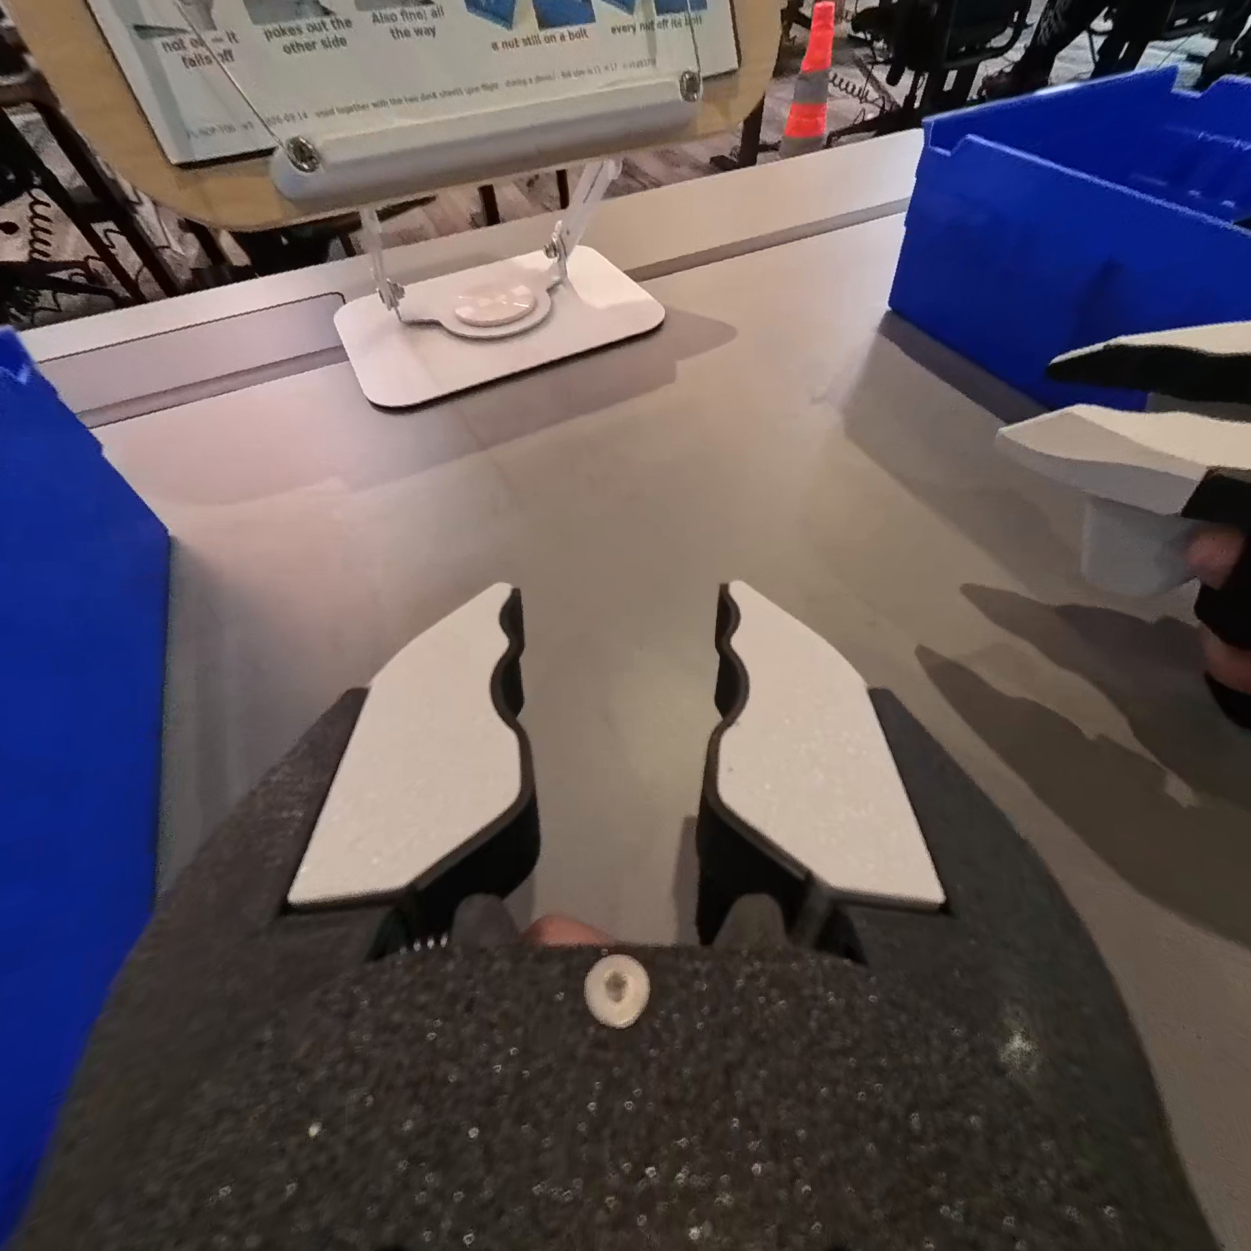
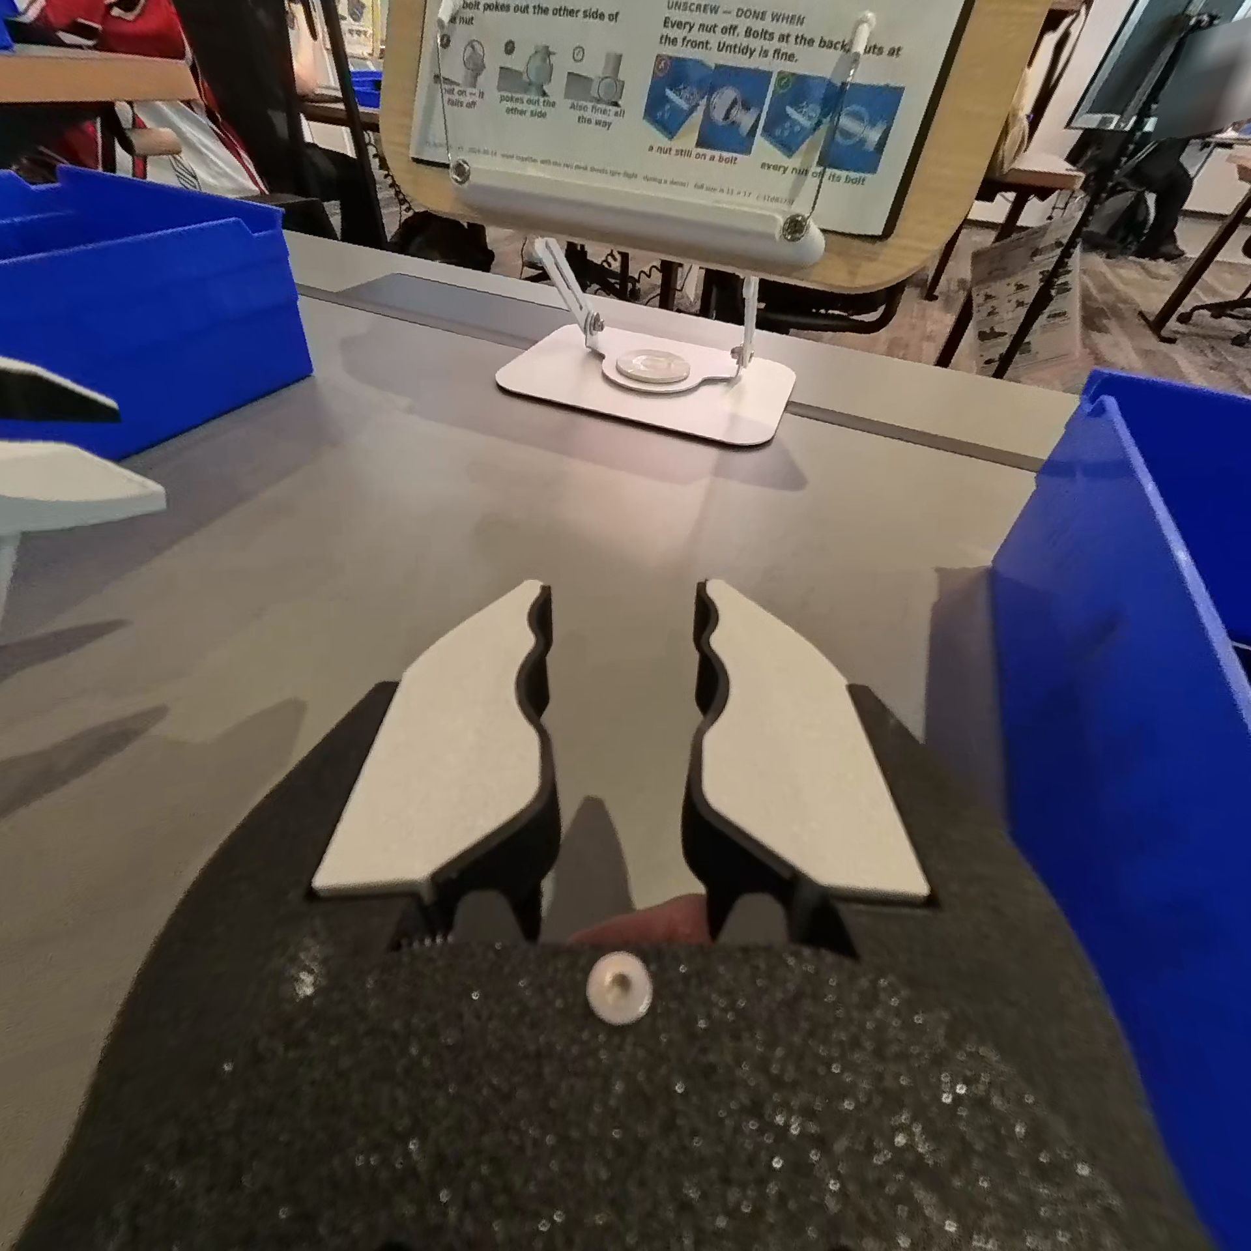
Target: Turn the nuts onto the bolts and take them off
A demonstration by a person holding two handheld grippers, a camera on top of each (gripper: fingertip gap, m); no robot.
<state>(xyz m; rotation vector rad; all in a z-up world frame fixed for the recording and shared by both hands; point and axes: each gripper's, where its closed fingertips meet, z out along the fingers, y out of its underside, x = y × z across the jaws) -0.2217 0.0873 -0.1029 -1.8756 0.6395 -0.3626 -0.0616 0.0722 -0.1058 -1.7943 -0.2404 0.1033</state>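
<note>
The left gripper (image 1: 619, 602) and the right gripper (image 2: 623, 599) both hover over the grey table (image 1: 677, 514) with jaws apart and nothing between them. No nut or bolt shows in either view; they are presumably inside the blue bins (image 2: 1117, 677), so the task looks unstarted. Bin walls (image 1: 74, 609) flank both sides and a document stand (image 2: 650, 392) sits ahead; the middle is open.

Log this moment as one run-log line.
left gripper: open, empty | right gripper: open, empty | blue bins: either side | nuts, bolts: not visible
</note>
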